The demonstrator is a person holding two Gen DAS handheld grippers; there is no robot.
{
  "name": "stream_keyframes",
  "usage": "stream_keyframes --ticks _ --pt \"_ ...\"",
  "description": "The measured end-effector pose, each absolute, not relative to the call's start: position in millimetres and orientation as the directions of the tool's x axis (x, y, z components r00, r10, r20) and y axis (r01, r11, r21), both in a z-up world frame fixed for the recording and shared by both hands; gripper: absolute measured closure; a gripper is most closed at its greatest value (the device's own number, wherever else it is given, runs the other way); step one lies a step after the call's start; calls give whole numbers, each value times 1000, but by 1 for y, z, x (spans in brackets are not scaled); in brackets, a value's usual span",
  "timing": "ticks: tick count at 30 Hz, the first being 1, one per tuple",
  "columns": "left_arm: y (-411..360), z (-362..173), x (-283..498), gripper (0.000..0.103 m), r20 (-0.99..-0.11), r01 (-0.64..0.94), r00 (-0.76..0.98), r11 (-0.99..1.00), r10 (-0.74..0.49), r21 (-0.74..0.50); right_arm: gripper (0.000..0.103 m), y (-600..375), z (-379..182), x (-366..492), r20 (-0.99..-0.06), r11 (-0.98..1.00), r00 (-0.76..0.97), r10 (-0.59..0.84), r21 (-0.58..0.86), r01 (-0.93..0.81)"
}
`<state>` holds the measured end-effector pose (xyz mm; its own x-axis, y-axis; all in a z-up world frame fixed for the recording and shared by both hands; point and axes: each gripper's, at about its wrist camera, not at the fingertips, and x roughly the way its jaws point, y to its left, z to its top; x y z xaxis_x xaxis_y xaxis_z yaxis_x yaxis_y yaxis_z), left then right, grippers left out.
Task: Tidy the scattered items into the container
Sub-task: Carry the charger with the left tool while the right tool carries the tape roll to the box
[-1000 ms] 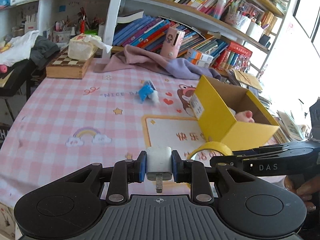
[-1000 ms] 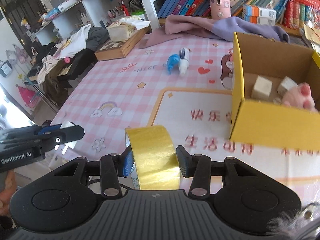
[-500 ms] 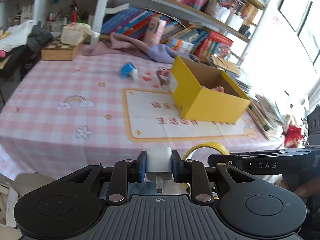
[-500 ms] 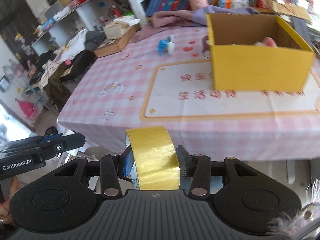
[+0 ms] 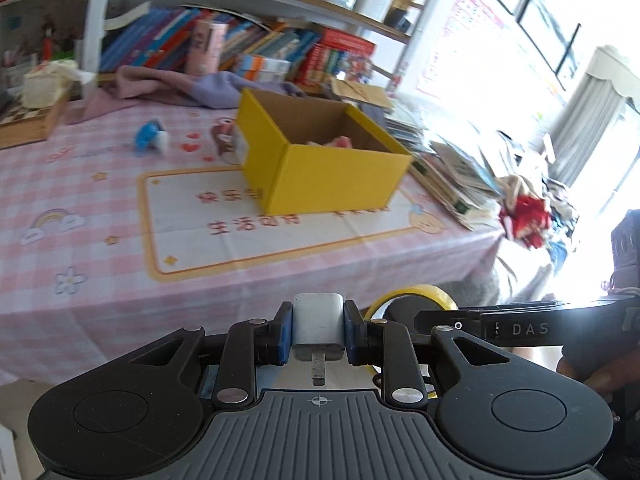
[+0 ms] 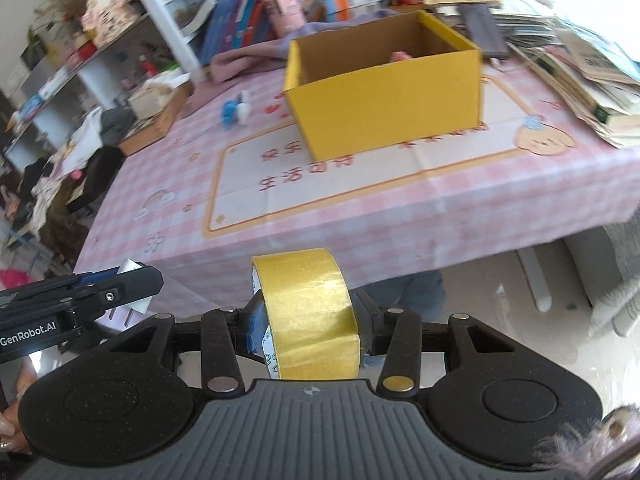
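My left gripper (image 5: 318, 330) is shut on a white plug adapter (image 5: 318, 326), held off the table's near edge. My right gripper (image 6: 308, 320) is shut on a yellow tape roll (image 6: 308, 312), also in front of the table edge; the roll also shows in the left wrist view (image 5: 412, 300). The open yellow box (image 5: 320, 160) stands on the pink checked tablecloth (image 5: 80, 208), with a pink toy inside (image 5: 340, 142). It also shows in the right wrist view (image 6: 384, 92). A blue and white item (image 5: 150, 138) lies left of the box.
Bookshelves (image 5: 260, 48) and a purple cloth (image 5: 180, 84) line the far side. A wooden chess box (image 5: 28, 120) sits far left. A stack of books and papers (image 5: 452, 168) lies right of the box. Clutter (image 5: 528, 216) covers the floor at right.
Both grippers have pulled back from the table and swung right, still holding the adapter and the tape. The box now looks farther off and the table's front edge is in view.
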<state>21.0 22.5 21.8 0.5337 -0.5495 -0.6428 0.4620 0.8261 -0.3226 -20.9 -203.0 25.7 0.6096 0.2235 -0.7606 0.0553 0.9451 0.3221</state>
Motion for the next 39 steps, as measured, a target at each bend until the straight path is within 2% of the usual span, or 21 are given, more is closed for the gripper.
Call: stream_keyframes --ticks 11,20,32,39 --pt "-26 18 36 79 -644 577 440 747 -626 -331 61 -240 24 -36 -773 935 620 137 308 178" --pt "-51 20 56 79 -638 612 416 719 -648 -330 61 -261 24 -24 -775 925 621 116 312 217" --pt "-73 27 96 79 -601 616 454 719 -657 -321 61 -282 24 23 -759 927 633 153 332 175" --pt "-91 42 139 79 -571 619 497 728 -653 -294 61 -302 48 72 -707 931 686 172 345 122"
